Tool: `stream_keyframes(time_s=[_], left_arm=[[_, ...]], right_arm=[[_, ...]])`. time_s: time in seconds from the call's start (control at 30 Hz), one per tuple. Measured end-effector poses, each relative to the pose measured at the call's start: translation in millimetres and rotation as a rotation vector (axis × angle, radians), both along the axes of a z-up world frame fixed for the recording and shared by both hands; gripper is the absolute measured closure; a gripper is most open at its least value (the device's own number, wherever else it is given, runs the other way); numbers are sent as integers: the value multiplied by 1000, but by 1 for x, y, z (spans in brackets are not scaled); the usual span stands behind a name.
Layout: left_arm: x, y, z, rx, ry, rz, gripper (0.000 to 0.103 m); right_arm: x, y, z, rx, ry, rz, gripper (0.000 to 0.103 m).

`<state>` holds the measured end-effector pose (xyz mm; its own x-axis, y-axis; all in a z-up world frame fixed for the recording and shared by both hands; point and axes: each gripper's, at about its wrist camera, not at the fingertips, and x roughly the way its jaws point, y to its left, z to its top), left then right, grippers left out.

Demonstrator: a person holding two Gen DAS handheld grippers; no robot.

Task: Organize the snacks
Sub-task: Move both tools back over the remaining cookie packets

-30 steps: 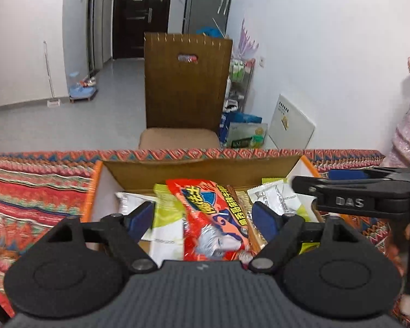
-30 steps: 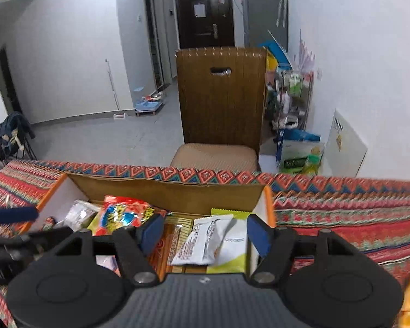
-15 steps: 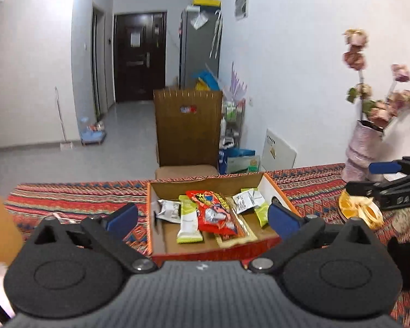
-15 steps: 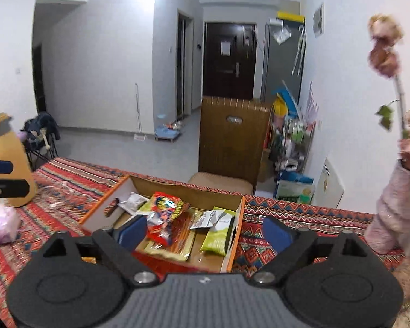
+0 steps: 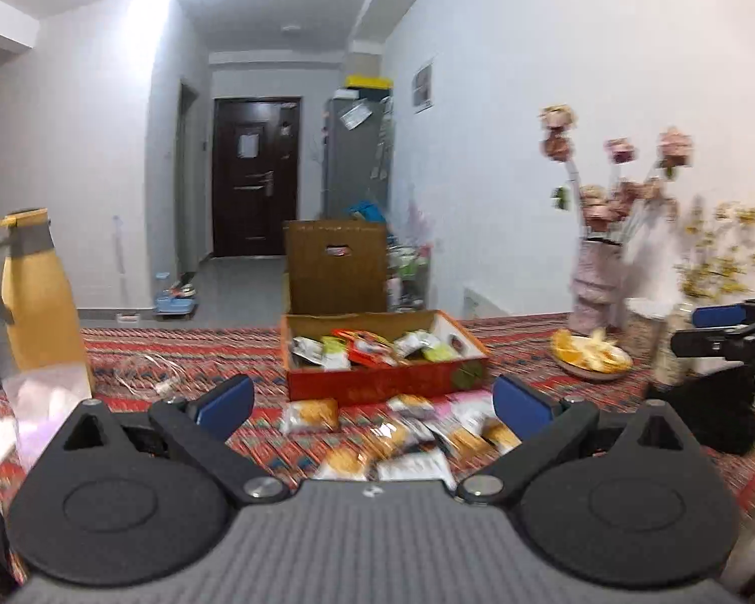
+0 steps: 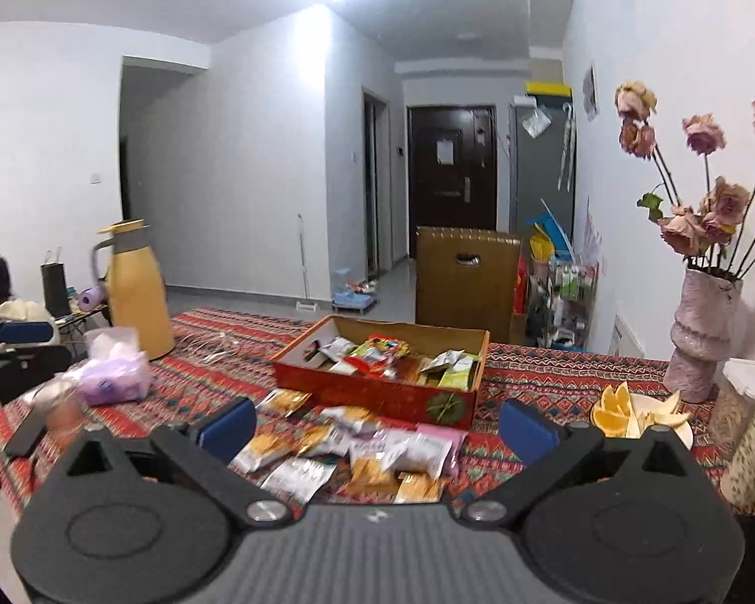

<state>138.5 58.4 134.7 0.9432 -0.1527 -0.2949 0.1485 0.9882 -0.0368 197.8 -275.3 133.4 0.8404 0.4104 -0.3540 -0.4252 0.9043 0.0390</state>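
left gripper (image 5: 372, 397) wide open, empty | right gripper (image 6: 377, 423) jaws just opened wide, empty | loose foil-wrapped snack packets (image 6: 357, 448) lie lower centre, just ahead of both | shallow red cardboard snack box (image 6: 377, 392) mid-frame behind them

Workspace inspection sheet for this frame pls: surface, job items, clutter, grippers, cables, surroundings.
Surface: table under a red patterned tablecloth.
Job's things: open snack box holding packets; loose snack packets scattered on the cloth in front of it.
Clutter: yellow thermos jug, purple tissue pack, fruit plate, flower vase.
Grippers: left gripper and right gripper both open, nothing between the jaws.
Cables: nothing seen.
Surroundings: brown chair behind the table, dark door down the hall.
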Motion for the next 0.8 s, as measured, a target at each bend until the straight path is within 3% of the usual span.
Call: stream_keyframes(time_s=[0.17,0.4,0.5,0.6,0.8], left_arm=[[-61,0,-44,-3,11,56,0],[-95,8,-97,18,15,235,0],[-96,16,-114,0,46,257,0],[-89,20,-126,-25,87,248,0],[-59,8,-141,-2,126,203,0]], right_arm=[[-60,3,-40,-12,5,2,0],[-112,16,-102,-47,21,-97,0],[-114,20,-128,9,64,-121,0],[-105,29,-147,-2,111,-149,0],[-80,46,-168,-20,160,-124,0]])
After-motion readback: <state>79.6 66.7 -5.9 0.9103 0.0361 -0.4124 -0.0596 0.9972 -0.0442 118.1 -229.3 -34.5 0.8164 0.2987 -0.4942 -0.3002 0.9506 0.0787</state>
